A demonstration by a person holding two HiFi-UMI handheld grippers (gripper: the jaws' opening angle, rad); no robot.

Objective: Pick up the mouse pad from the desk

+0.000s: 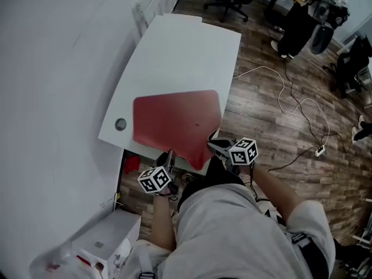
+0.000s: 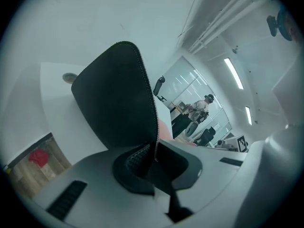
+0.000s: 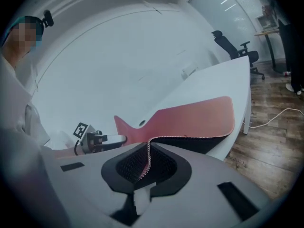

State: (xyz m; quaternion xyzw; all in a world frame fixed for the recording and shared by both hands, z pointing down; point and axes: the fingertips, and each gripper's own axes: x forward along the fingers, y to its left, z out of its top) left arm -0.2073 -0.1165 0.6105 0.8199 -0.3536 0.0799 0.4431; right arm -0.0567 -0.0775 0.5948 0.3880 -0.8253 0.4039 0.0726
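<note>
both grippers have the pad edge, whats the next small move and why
Probably raise both together, evenly. The left gripper and right gripper are each shut on the near edge of the mouse pad, but most of it lies flat on the desk; an even lift should peel it off without twisting.

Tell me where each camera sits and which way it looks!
Head view: on the person's head, looking steeply down at the desk, red mouse pad, left gripper and right gripper; the person's body shows.
Left gripper view: on the left gripper, looking along its jaws, shut on the mouse pad, at its black underside; only the gripper shows.
Right gripper view: on the right gripper, looking across the desk; jaws shut on the mouse pad; body at left.
Shared: all show the mouse pad.
</note>
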